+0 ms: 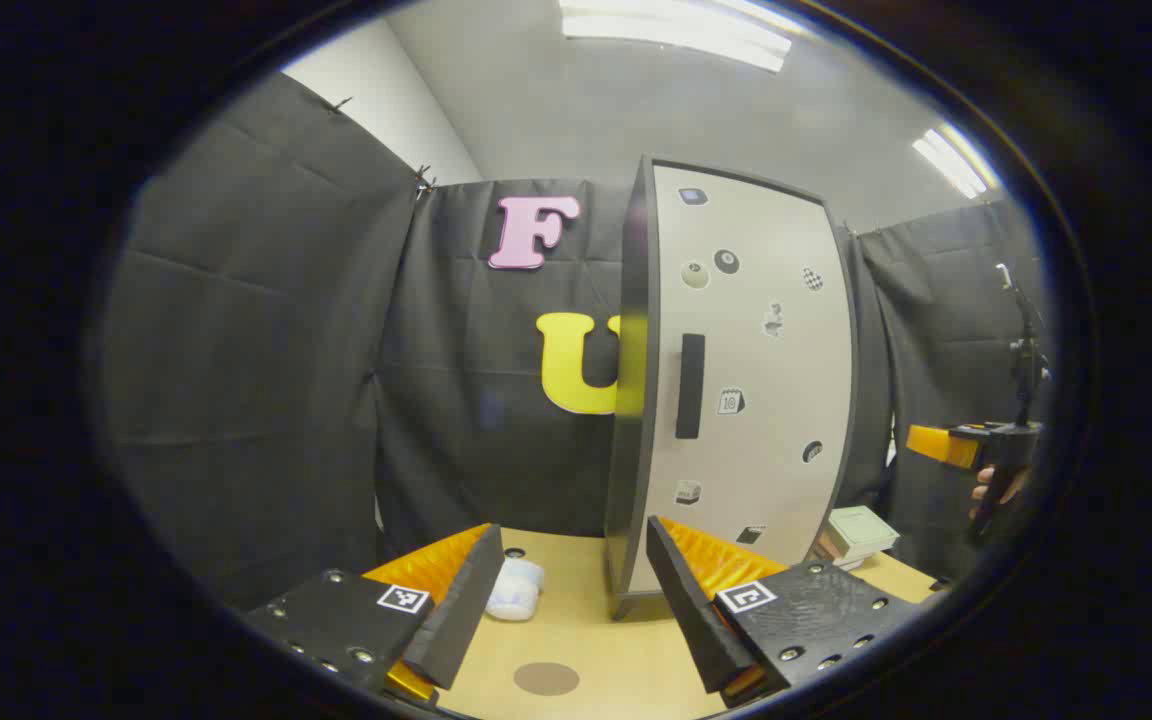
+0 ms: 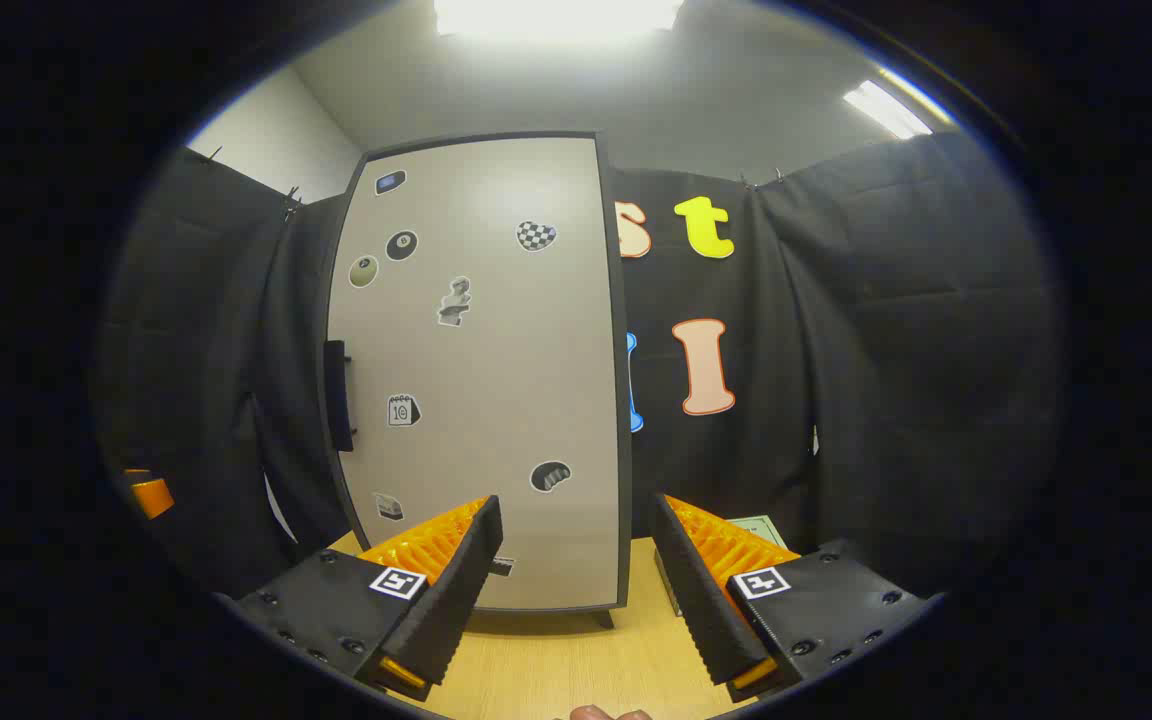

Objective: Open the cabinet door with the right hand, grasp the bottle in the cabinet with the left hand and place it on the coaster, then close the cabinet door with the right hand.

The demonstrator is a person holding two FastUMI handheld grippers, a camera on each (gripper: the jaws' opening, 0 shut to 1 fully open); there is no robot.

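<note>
Black cloth backs a wooden surface (image 2: 556,660). Cabinet door (image 2: 481,380) is shut, so the bottle is hidden; both jaws gape empty, right gripper (image 2: 576,560) facing it, coaster (image 1: 546,678) between left gripper (image 1: 566,590) jaws.

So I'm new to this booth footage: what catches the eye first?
The tall pale cabinet, shut, dotted with stickers, stands on the wooden table, its dark handle on the door's left side. In front of it, seen in the left gripper view, lies a round brown coaster, between the open left gripper's spread fingers.
</note>
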